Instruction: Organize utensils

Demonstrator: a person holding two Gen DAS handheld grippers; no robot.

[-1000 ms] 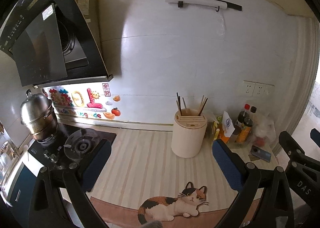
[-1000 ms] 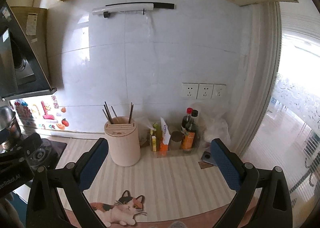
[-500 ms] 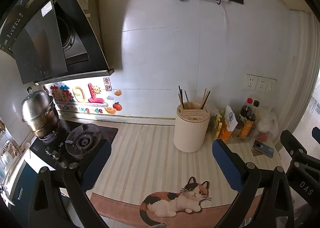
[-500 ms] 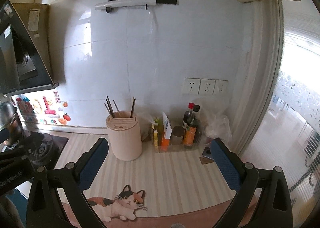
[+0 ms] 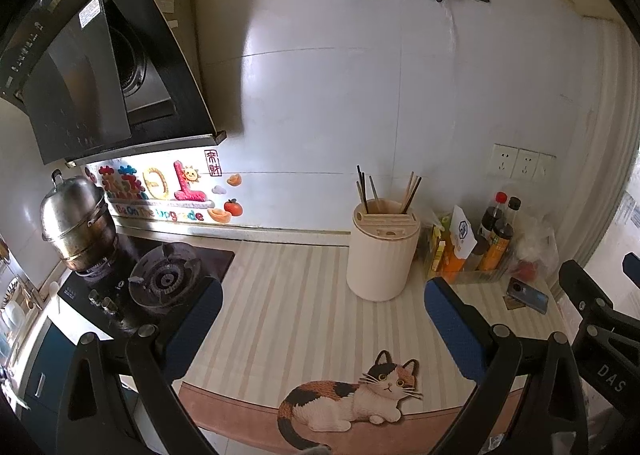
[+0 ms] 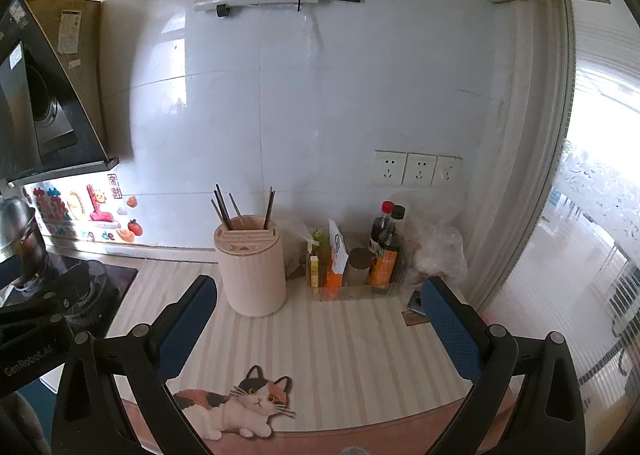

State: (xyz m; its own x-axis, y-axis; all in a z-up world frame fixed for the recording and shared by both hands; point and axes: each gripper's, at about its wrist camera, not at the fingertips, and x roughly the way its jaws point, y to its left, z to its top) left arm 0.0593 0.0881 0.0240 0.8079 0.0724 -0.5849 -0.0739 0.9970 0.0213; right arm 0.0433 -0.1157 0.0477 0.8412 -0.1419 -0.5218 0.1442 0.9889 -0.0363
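A cream cylindrical utensil holder stands at the back of the striped counter mat, with several dark and wooden chopsticks sticking up from its slots. My left gripper hovers open in front of it, nothing between its blue pads. My right gripper is also open and empty, with the holder just left of its centre line. The right gripper's black frame shows at the right edge of the left wrist view. No loose utensils are visible on the counter.
A gas stove with a steel pot lies at the left under a range hood. Sauce bottles and packets fill a clear tray at the right, with a phone beside it. A cat picture marks the mat's front edge.
Both cameras have pulled back and risen slightly, so the holder sits a little lower and farther in each view. Both grippers remain open and empty.
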